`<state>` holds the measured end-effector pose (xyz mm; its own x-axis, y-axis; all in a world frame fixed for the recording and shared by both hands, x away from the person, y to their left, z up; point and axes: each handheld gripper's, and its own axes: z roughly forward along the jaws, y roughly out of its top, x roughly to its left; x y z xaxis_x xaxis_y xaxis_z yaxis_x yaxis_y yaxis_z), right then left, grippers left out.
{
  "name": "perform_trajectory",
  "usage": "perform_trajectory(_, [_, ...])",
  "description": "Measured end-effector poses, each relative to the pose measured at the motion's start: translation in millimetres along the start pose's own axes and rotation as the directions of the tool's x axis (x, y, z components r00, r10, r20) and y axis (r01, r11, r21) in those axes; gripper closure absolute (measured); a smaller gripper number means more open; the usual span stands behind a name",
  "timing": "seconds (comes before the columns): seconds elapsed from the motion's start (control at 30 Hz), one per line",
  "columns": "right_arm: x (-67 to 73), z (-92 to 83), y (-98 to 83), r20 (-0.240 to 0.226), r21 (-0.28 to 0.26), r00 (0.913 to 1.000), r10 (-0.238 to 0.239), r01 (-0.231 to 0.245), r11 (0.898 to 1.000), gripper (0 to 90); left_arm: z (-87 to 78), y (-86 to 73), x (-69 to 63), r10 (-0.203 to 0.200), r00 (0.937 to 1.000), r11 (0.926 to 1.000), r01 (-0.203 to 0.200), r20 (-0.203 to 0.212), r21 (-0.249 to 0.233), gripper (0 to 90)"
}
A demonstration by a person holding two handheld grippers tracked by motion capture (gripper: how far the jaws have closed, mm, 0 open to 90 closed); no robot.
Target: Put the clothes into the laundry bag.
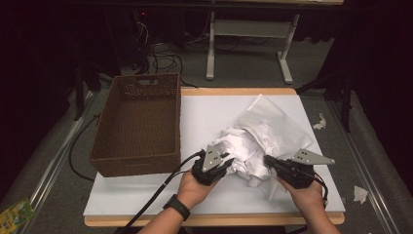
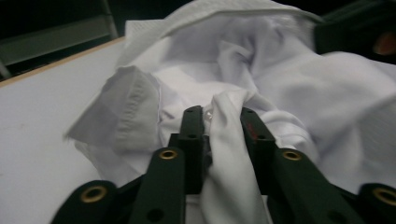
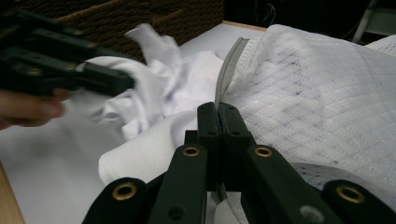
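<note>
A crumpled white shirt lies half inside a white mesh laundry bag on the white table mat. My left gripper is at the shirt's left side. In the left gripper view its jaws pinch a fold of the white cloth. My right gripper comes in from the right. In the right gripper view it is shut on the bag's grey zipper edge, with the mesh to its right. The left gripper shows there too, holding the shirt.
A brown wicker basket stands on the table's left part, close to the left hand. Bare white mat lies in front of and behind the bag. Cables and a desk frame are on the floor beyond the table. Paper scraps lie on the floor at right.
</note>
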<state>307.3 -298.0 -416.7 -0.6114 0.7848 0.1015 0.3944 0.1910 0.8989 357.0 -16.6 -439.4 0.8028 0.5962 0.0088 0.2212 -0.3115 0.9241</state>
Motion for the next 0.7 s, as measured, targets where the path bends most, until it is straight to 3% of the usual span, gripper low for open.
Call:
perform_trajectory(0.07, [0.4,1.4,-0.4,-0.005,0.006,1.0,-0.001,0.001,1.0,89.9,13.4,-3.9,5.5,-0.026,0.9991,0.9997,0.026,-0.034,-0.003,55.0])
perform_trajectory(0.13, [1.4,3.1,-0.5,-0.007,0.009,1.0,-0.006,0.006,1.0,89.9,26.7,-9.3,11.4,-0.059,0.9954,0.9974,0.062,-0.076,0.038,34.3])
perform_trajectory(0.17, [1.9,3.5,-0.6,-0.008,0.013,1.0,-0.003,0.003,1.0,89.9,31.8,-12.3,14.5,-0.061,0.9936,0.9964,0.067,-0.095,0.053,28.6])
perform_trajectory(0.23, [2.6,4.7,-0.9,-0.01,0.012,0.9999,-0.007,0.007,1.0,89.9,39.6,-17.8,21.2,-0.085,0.993,0.9921,0.092,-0.081,0.085,20.8])
perform_trajectory(0.27, [3.0,4.7,-0.9,-0.009,0.013,1.0,-0.004,0.004,1.0,89.9,44.0,-19.6,25.1,-0.115,0.9897,0.9865,0.124,-0.086,0.108,16.4])
perform_trajectory(0.33, [3.4,4.7,-0.8,-0.011,0.013,0.9999,-0.011,0.011,1.0,89.9,51.9,-21.8,33.8,-0.193,0.9796,0.9665,0.199,-0.057,0.161,6.8])
perform_trajectory(0.37, [3.5,4.7,-0.8,-0.012,0.013,0.9999,-0.012,0.012,1.0,89.9,56.1,-21.6,37.8,-0.228,0.973,0.9528,0.231,-0.035,0.198,5.7])
perform_trajectory(0.4, [3.6,4.8,-0.8,-0.012,0.014,0.9999,-0.01,0.011,1.0,89.9,59.5,-20.1,39.5,-0.238,0.9711,0.9446,0.235,-0.017,0.229,5.8])
perform_trajectory(0.47, [3.4,5.3,-0.9,-0.015,0.018,0.9998,-0.011,0.011,1.0,89.9,65.2,-17.7,37.1,-0.222,0.9748,0.9379,0.209,0.018,0.277,8.2])
perform_trajectory(0.5, [3.1,5.7,-0.9,-0.016,0.018,0.9998,-0.013,0.013,1.0,89.9,66.4,-16.9,35.2,-0.207,0.9777,0.9378,0.188,0.035,0.292,10.6])
perform_trajectory(0.63, [2.8,6.1,-0.7,-0.016,0.02,0.9998,-0.014,0.014,1.0,89.9,61.5,-17.4,31.0,-0.153,0.9866,0.9548,0.133,0.057,0.266,27.5])
perform_trajectory(0.7, [3.0,6.6,-1.0,-0.016,0.021,0.9998,-0.015,0.016,1.0,89.9,58.7,-17.9,30.4,-0.151,0.9835,0.9571,0.121,0.099,0.263,41.0])
